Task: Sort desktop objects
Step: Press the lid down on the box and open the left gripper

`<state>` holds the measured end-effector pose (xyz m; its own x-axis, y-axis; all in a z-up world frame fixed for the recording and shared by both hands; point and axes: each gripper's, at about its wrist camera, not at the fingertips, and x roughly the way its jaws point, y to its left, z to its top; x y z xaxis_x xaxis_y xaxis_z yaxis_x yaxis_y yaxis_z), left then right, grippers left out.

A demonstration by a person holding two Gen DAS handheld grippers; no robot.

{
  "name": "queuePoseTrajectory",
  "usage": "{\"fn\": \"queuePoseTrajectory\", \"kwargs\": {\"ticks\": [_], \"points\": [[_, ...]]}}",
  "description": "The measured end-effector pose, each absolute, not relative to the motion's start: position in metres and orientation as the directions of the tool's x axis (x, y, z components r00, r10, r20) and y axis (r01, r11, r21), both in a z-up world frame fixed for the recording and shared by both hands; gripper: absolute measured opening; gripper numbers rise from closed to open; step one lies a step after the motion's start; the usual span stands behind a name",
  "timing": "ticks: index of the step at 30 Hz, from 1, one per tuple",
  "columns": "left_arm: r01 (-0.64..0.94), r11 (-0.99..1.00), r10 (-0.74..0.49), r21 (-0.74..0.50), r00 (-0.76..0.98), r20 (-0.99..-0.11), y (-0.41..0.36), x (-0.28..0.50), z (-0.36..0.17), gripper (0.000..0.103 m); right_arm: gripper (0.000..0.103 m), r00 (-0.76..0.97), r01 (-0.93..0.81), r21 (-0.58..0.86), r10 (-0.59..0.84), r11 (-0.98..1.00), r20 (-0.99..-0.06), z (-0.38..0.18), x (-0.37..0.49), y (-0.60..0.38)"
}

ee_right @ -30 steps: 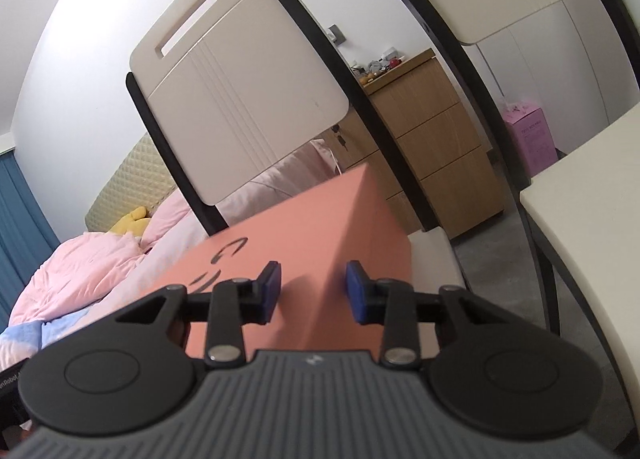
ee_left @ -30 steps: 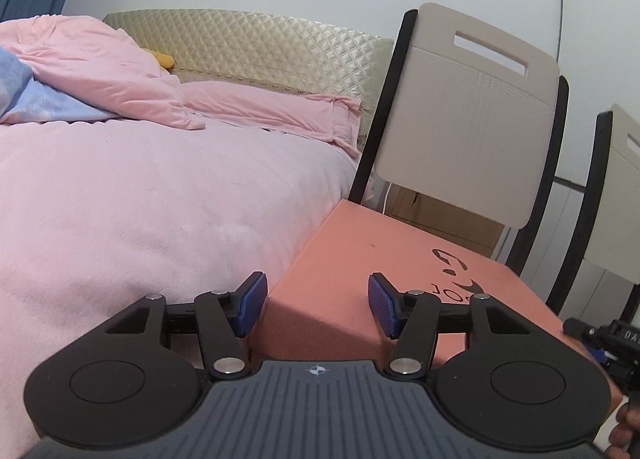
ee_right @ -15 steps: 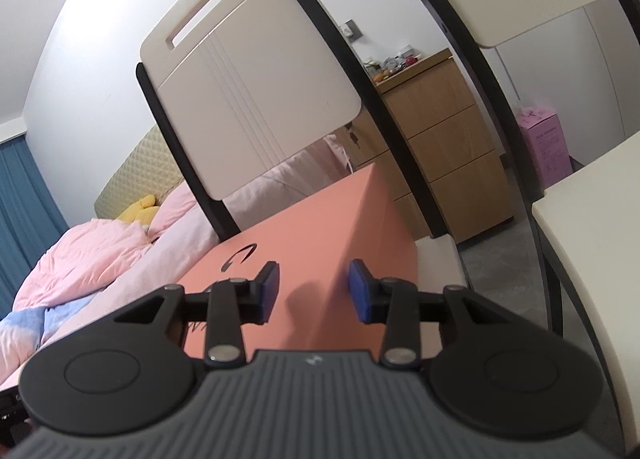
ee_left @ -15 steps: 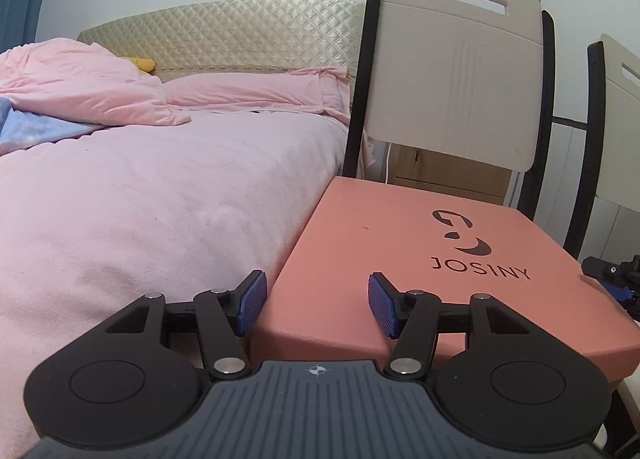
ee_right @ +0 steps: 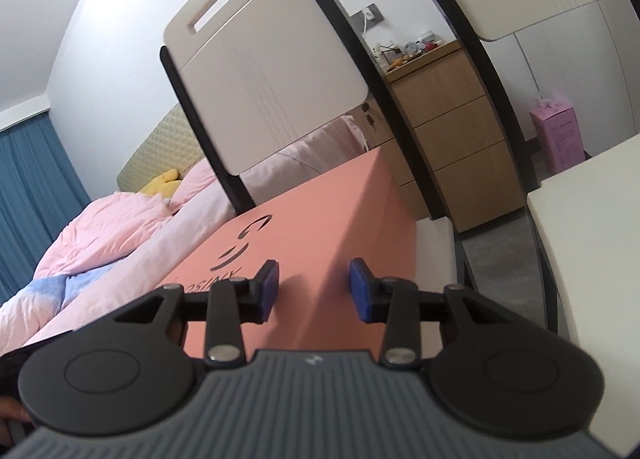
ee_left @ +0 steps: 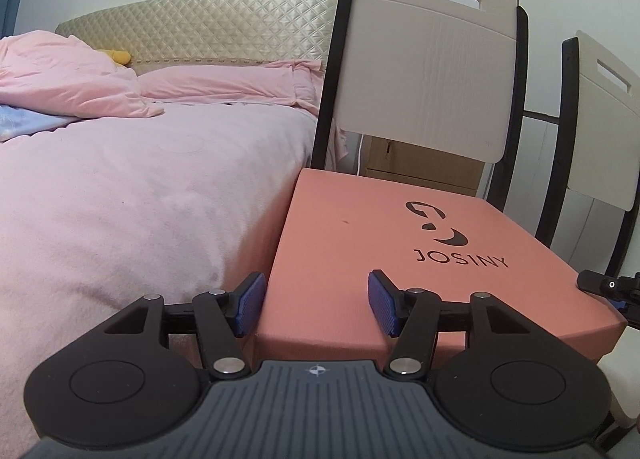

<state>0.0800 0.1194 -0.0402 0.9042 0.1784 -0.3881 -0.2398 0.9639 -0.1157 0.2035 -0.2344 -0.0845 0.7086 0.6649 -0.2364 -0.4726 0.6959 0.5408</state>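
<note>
Two grippers, both with jaws spread, gripping nothing: left gripper at the near left corner of the salmon JOSINY box, right gripper at its right edge. Box sits on a chair seat, just beside the pink bed. Wooden drawers stand behind.

Soft, even indoor light; strong fisheye bending at edges.

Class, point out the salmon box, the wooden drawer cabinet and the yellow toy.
salmon box (ee_left: 360, 235): left wrist view, lid top.
wooden drawer cabinet (ee_right: 452, 131): right wrist view, middle drawer front.
yellow toy (ee_right: 162, 184): right wrist view, body.
</note>
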Motion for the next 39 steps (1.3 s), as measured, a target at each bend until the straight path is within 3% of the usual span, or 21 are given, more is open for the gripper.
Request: {"fn": "queuePoseTrajectory", "kwargs": {"ticks": [19, 32, 39], "points": [[-0.216, 0.972, 0.167, -0.090, 0.909, -0.381, 0.114, 0.076, -0.042, 0.066, 0.041, 0.687, -0.485, 0.531, 0.678, 0.695, -0.261, -0.076, 0.167, -0.246], [-0.267, 0.964, 0.244, -0.007, 0.891, -0.383, 0.098, 0.108, -0.042, 0.067, 0.040, 0.721, -0.446, 0.488, 0.624, 0.750, -0.300, -0.072, 0.191, -0.236], [-0.252, 0.968, 0.223, -0.024, 0.895, -0.387, 0.107, 0.130, -0.042, 0.068, 0.037, 0.736, -0.465, 0.420, 0.604, 0.779, -0.305, -0.069, 0.201, -0.229]]}}
